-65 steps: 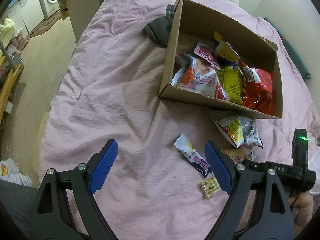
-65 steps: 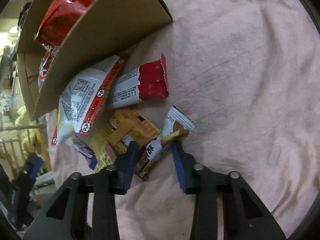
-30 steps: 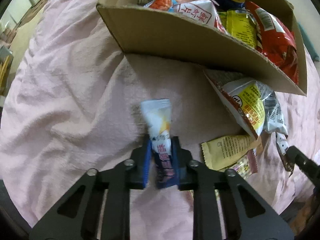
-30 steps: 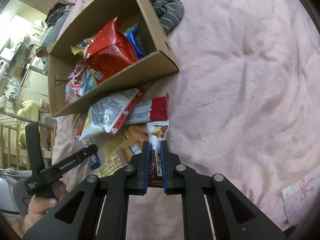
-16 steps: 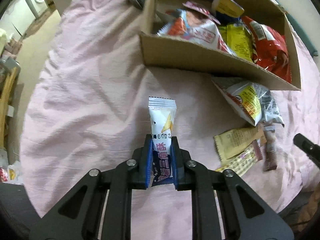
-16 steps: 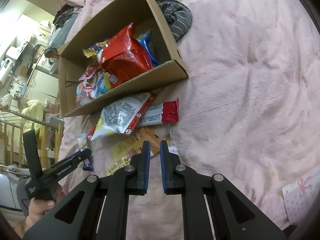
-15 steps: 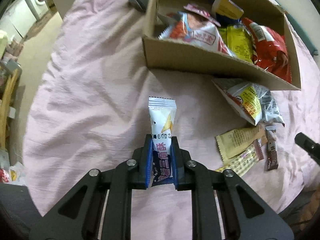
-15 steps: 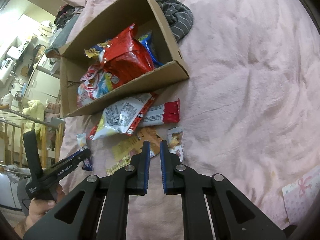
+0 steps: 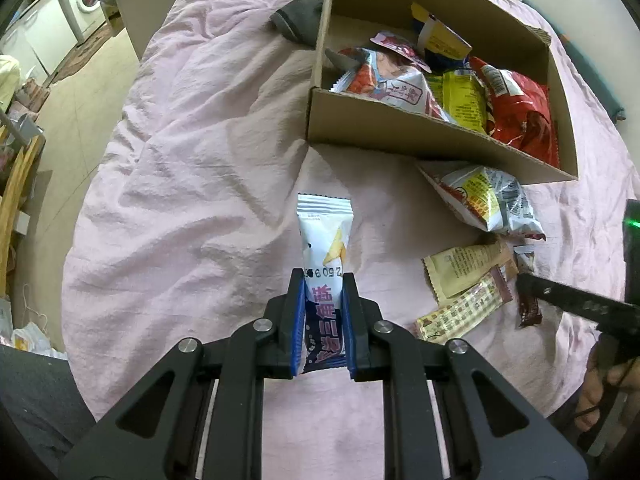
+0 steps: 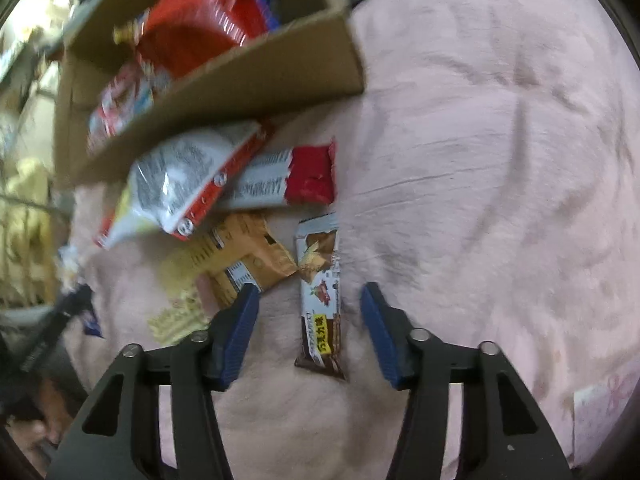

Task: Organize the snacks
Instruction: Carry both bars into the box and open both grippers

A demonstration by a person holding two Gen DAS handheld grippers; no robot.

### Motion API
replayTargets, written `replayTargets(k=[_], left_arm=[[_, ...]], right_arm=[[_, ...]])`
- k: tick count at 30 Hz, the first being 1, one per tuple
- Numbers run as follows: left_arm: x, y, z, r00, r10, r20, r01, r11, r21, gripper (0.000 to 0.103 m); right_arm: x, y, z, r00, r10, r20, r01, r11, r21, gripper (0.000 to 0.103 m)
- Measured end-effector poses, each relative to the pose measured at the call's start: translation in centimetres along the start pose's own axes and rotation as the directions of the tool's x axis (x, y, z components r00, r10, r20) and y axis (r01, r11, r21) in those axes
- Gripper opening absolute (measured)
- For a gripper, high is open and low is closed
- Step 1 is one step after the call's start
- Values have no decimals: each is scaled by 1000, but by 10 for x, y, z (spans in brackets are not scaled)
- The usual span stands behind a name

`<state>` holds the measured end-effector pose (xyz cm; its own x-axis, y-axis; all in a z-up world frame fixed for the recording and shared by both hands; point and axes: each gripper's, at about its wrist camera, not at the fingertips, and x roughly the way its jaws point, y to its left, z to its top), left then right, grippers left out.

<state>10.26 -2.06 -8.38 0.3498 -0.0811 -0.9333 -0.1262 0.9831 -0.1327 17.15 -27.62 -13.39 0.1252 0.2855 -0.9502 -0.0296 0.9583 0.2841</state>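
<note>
Pink bedsheet (image 9: 208, 152), brown cardboard box (image 9: 400, 132) — white-and-purple snack packet (image 9: 324, 240), red chip bag (image 9: 516, 116).

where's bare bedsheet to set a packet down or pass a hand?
Free: pink sheet left of the cardboard box, down to the held white packet; also sheet right of the chocolate bar. Crowded: below the box front, where the loose wrappers pile up.

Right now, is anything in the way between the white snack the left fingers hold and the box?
Nothing visible. The white snack packet is clamped in the left gripper, with only bare pink blanket before the cardboard box's near wall.
</note>
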Motion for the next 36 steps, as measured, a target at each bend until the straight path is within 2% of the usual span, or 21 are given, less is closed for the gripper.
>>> replayTargets(k=[2,4,7,11,15,16,19,20,31,36], left_arm=[[1,6,0,1000,-2,3,2,1000,-2,13],[7,17,6,1000,-1,5,1,1000,-4,14],[5,23,8,1000,-7,18,7,1000,-19,14],[-2,26,12,999,-32,28,33,999,-43,14],[-17,20,19,997,-60,58,62,997,-41,14],[-22,18,22,996,-62,71,64,997,-35,14],[-41,13,32,990,-63,126,65,998,-10,14],[-45,12,35,988,-62,138,63,998,-3,14],[-73,-1,90,969,-64,237,52,997,58,13],[-71,-17,114,963,-86,254,69,995,75,14]], right_arm=[[4,3,0,997,-71,-3,71,997,-38,18],[0,0,-1,996,-90,12,90,995,-31,18],[-19,-12,-3,988,-135,79,135,991,5,18],[-58,-33,-7,978,-68,195,51,995,90,18],[-104,-33,-12,931,15,365,-46,996,77,18],[-116,-30,-12,910,37,414,-66,996,55,18],[-138,-25,-6,868,89,489,-104,995,4,18],[-142,-23,-5,857,103,505,-111,994,-13,18],[-163,15,30,803,171,571,-127,985,-116,18],[-159,20,56,802,155,577,-101,987,-126,18]])
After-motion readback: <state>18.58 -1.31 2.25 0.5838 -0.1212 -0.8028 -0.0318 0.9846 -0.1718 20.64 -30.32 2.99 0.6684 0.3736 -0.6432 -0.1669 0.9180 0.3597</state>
